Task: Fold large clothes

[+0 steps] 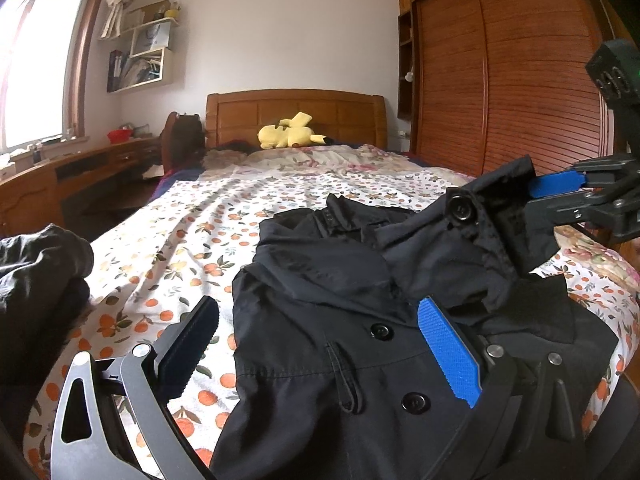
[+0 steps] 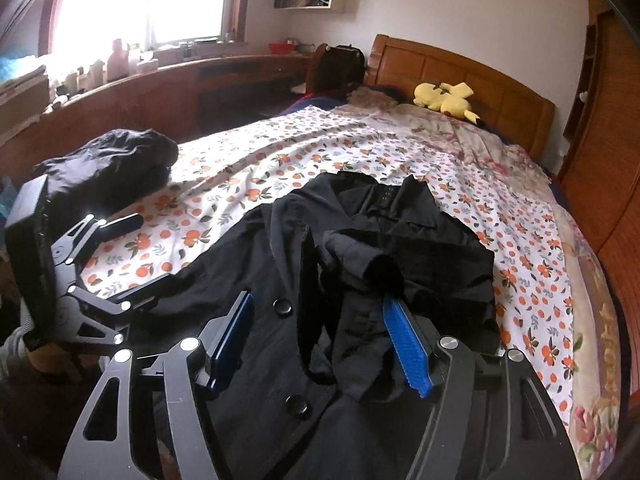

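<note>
A black buttoned coat [image 1: 344, 320] lies on the bed, collar toward the headboard; it also shows in the right wrist view [image 2: 360, 280]. My left gripper [image 1: 320, 352] is open and empty, hovering over the coat's left edge. In the left wrist view my right gripper [image 1: 532, 196] looks closed on the black sleeve cuff [image 1: 480, 232], lifted over the coat's right side. In the right wrist view the right gripper [image 2: 320, 344] has its jaws apart with the sleeve [image 2: 372, 272] draped between them, against the right pad. The left gripper shows at the left there [image 2: 140, 256], open.
The bed has an orange-print sheet [image 1: 180, 248] and a wooden headboard [image 1: 296, 112]. A yellow plush toy [image 1: 286, 132] lies near the pillows. A second dark garment [image 2: 108, 164] is bunched at the bed's left edge. A wardrobe [image 1: 500, 80] stands right, a desk [image 2: 160, 88] left.
</note>
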`<action>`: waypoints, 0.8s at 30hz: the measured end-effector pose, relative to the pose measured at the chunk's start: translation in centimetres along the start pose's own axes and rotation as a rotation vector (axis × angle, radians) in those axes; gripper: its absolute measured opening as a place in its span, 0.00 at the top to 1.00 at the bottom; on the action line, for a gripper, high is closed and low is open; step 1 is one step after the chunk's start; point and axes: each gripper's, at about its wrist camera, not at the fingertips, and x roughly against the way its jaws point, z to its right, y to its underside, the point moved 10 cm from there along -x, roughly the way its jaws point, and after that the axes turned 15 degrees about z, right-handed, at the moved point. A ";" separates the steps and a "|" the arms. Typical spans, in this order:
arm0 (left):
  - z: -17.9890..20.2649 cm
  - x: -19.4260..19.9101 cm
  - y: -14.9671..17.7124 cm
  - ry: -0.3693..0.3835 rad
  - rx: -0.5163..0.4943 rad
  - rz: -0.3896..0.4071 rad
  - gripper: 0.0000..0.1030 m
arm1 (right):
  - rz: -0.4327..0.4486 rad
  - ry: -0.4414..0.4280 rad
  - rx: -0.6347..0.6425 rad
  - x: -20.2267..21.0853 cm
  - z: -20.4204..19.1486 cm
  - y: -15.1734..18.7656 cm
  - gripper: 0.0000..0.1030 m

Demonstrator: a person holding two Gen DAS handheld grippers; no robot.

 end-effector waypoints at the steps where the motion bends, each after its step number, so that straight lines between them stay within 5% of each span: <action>1: 0.0 0.1 0.0 -0.001 -0.002 0.001 0.03 | 0.003 0.000 -0.001 0.3 0.0 -0.1 0.38; 13: 0.8 1.3 -0.7 0.025 0.003 0.013 0.03 | 0.036 0.054 0.005 3.0 1.2 -0.2 0.38; 24: 9.2 -0.3 1.9 0.193 -0.036 -0.067 0.03 | 0.001 0.176 -0.115 4.5 7.9 4.7 0.38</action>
